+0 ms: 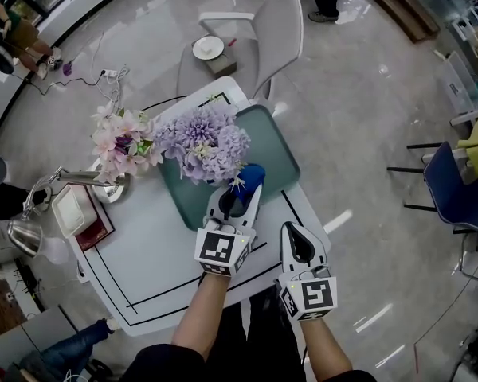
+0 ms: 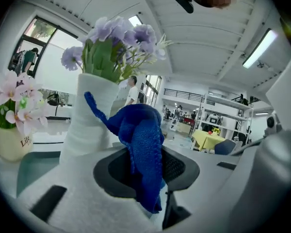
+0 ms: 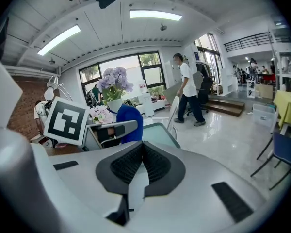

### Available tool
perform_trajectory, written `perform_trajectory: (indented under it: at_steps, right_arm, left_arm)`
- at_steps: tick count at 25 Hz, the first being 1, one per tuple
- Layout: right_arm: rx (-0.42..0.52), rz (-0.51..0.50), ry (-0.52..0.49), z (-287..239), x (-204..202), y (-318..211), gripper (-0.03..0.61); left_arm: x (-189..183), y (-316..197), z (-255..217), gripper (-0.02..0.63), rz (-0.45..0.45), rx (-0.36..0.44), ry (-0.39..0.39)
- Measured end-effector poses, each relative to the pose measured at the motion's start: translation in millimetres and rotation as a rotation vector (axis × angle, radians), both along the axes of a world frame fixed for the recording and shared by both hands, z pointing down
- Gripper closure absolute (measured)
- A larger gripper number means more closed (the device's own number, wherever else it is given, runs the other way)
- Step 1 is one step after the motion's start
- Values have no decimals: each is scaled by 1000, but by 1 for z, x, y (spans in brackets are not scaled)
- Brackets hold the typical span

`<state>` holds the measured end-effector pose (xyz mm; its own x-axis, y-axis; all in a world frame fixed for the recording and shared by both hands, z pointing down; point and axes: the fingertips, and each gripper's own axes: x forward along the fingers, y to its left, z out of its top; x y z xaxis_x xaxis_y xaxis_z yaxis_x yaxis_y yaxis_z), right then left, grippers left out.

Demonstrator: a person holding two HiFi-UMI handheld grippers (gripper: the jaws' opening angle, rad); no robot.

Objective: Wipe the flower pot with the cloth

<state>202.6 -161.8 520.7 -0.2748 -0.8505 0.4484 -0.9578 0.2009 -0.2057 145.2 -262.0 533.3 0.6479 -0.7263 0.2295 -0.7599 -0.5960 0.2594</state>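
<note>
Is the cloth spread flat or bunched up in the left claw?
Bunched: the blue cloth hangs crumpled from the shut left claw.

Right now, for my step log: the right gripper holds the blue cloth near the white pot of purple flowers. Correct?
No: the left gripper holds the blue cloth near the white pot of purple flowers, as the left gripper view shows. The right gripper is shut and empty.

Bright overhead strip lts (image 3: 155,15); floor (image 1: 338,221) glare; fisheye edges.

left tool (image 1: 240,200) with blue cloth (image 1: 252,175) beside purple flowers (image 1: 203,143) on green tray (image 1: 277,146)
</note>
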Motion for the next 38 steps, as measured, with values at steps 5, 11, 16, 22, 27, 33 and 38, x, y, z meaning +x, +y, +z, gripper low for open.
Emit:
perform_trajectory:
  at_steps: [5,11,16,22,27,33,38]
  right_arm:
    - [0,9,-1,-2,6,-5,571]
    - [3,11,-1,-10,14,-10,571]
    - [23,1,-7,-24,14,-12,571]
    - [65,-61,-24,-46,-2,-11,571]
    - [83,-137,-38,-61,-33,2,571]
    - [83,-230,-34,-72,-78,38,571]
    - [82,-280,-24,-81,-118,80,571]
  left_arm:
    - [2,-24,7,495,-78,-27,-1]
    - [8,-24,41,497,-87,-112,-53]
    - [9,-9,40,495,-55,-118,-73]
    - [-10,23,-2,495,-31,-44,-97]
    - [-50,71,-33,495,-60,-25,-102]
    - [-102,140,-58,495,-111,-23,-112]
    - [-140,194,-75,495,-124,-12,-112]
